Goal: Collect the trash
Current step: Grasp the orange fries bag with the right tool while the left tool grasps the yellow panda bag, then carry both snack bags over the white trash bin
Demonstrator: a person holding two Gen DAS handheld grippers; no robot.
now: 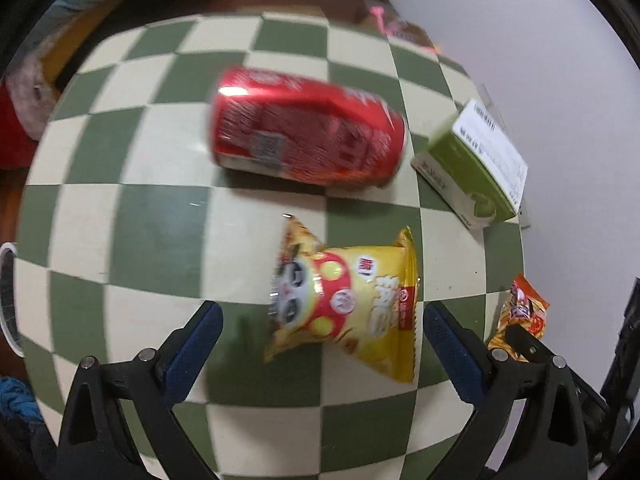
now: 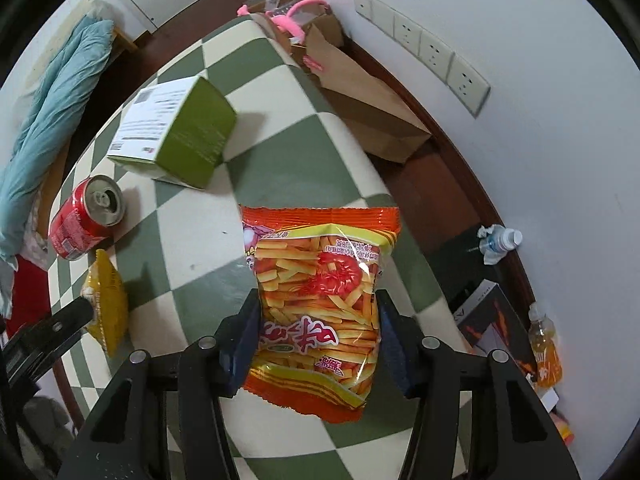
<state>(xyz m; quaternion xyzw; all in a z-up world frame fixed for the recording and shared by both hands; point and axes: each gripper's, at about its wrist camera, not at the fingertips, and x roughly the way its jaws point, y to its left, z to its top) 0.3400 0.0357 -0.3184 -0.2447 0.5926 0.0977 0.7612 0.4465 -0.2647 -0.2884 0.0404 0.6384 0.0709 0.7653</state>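
Crinkly orange snack bag (image 2: pixel 320 300) clamped in right fingers (image 2: pixel 244 332), left fingers (image 1: pixel 200 336) apart around glossy yellow packet (image 1: pixel 348 304).

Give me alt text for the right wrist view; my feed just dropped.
The right gripper is shut on an orange snack bag above a green-and-cream checkered table. Farther back lie a green box, a red can on its side and a yellow snack bag, with the left gripper's tip beside the yellow bag.
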